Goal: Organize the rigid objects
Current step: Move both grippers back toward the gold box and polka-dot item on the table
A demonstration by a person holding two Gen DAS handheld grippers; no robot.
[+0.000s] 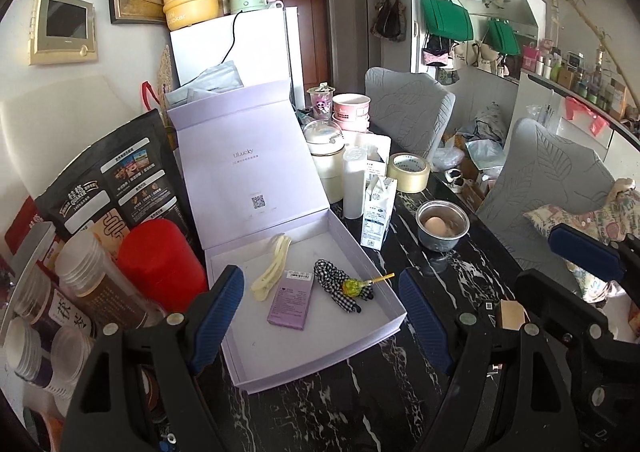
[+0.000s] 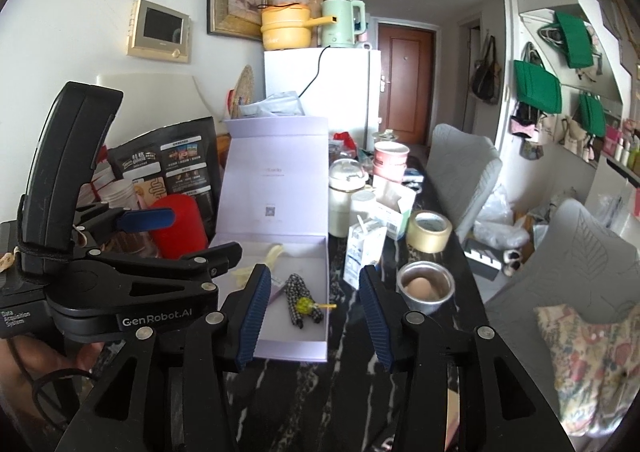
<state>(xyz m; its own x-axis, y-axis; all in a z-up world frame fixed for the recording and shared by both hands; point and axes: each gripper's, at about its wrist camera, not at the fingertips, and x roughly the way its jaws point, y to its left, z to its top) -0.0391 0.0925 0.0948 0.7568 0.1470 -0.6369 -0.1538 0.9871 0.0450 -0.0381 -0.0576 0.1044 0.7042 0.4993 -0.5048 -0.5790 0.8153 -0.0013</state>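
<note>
Left gripper (image 1: pixel 322 316) tilted down over the near end of the open box (image 1: pixel 360 252), jaws spread wide with nothing between the pads. Right gripper (image 2: pixel 314 316) just beside it on the right, also angled down at the black marble table (image 2: pixel 348 392), jaws parted and released, gripping nothing. Pale lilac cardboard box, shallow, with its hinged lid (image 1: pixel 244 156) standing propped up at the back. Inside on the white floor: a cream hair clip (image 1: pixel 270 272) toward the back left, a small purple carton (image 1: pixel 290 302) lying flat beside it, a black-and-white checked hair tie (image 1: pixel 340 288) to the right, and a yellow-green lollipop (image 1: pixel 354 286) resting across the tie, stick pointing toward the right wall. Right of the box on the table, a small metal bowl (image 1: pixel 442 224) holding one brown egg (image 1: pixel 436 224), a milk carton (image 1: pixel 376 212) upright between box and bowl, and a roll of tape (image 1: pixel 410 170) farther back. Left of the box, a red canister (image 1: pixel 160 260) and a black pouch (image 1: pixel 116 180).
</note>
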